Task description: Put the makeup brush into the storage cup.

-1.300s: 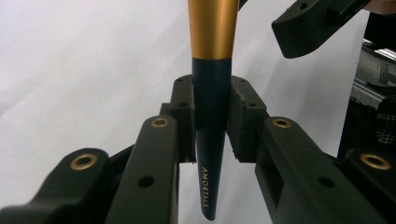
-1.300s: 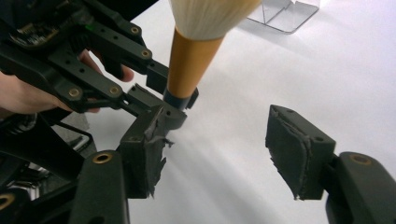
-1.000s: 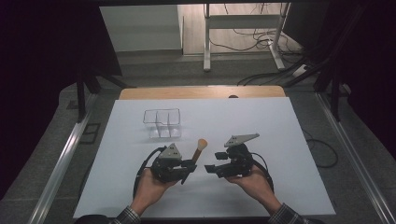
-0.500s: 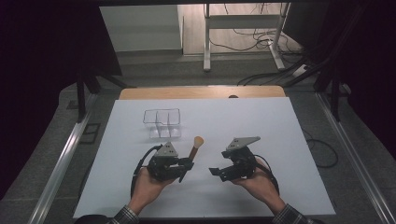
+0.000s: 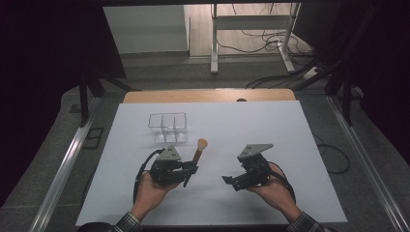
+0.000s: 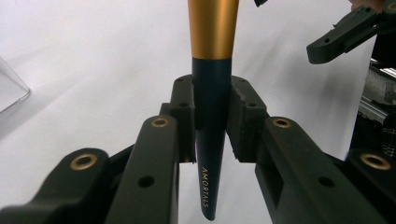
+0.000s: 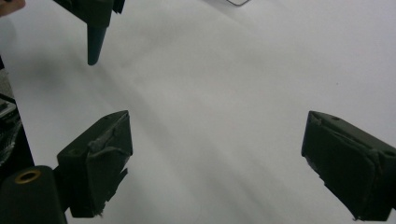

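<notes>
I am pinching the makeup brush (image 5: 196, 155) in the left gripper (image 5: 189, 172) while the right gripper (image 5: 231, 182) is standing spread and empty.

In the left gripper view the pads are pressing on the dark lower part of the brush handle (image 6: 211, 121), with the gold section rising beyond them and the pointed tail hanging out below. From the high view I am holding the brush above the white bench (image 5: 270, 125), its tan bristle head pointing away from me toward the clear plastic organizer (image 5: 168, 124), which is sitting near it but apart. My right gripper's jaws have just been opening; in its own view the pads (image 7: 105, 158) are standing wide with only bare bench between them, and the brush tail (image 7: 96, 44) is showing at the upper left, well clear of them.
</notes>
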Tool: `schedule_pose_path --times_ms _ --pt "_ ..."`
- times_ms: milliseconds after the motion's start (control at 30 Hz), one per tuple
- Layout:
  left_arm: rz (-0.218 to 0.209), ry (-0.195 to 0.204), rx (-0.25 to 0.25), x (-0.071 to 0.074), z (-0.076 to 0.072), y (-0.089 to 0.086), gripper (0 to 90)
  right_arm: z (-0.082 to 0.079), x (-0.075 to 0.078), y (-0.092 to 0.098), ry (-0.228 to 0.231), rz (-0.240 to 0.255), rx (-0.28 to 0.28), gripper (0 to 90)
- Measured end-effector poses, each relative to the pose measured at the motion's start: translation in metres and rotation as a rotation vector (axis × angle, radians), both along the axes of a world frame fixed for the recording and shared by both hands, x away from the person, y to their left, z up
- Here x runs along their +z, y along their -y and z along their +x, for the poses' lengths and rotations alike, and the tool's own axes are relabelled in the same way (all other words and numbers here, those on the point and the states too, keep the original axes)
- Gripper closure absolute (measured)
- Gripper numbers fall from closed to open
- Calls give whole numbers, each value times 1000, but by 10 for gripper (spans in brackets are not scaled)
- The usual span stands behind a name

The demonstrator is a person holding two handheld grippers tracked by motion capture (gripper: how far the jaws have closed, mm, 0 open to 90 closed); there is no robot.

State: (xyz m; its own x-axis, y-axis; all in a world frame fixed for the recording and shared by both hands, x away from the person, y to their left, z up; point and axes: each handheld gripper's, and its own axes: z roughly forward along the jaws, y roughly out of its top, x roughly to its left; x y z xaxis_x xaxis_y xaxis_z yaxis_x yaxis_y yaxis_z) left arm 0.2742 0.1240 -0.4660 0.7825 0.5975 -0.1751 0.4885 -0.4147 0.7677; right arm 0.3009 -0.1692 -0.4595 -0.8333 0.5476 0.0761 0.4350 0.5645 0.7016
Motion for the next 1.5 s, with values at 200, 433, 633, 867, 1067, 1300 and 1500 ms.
schedule_pose_path --times_ms 200,433,633,867,1067,1300,1500 --pt "-3 -1 9 1 1 -3 745 -1 0 6 -7 -11 -12 65" --pt "-5 5 21 4 4 -8 745 -3 -2 14 -1 -27 -20 31" --pt "-4 14 31 7 6 -12 745 -7 -5 17 -6 -19 -19 14" --pt "-20 16 50 9 10 -20 745 -10 -5 22 -11 -7 -21 8" --pt "-34 19 64 10 12 -26 745 -13 -9 26 -13 -39 -28 8" --pt "-52 20 84 12 14 -31 745 -18 -10 31 -17 -41 -37 9" --pt "-65 17 102 13 17 -35 745 -21 -10 32 -20 -46 -34 9"
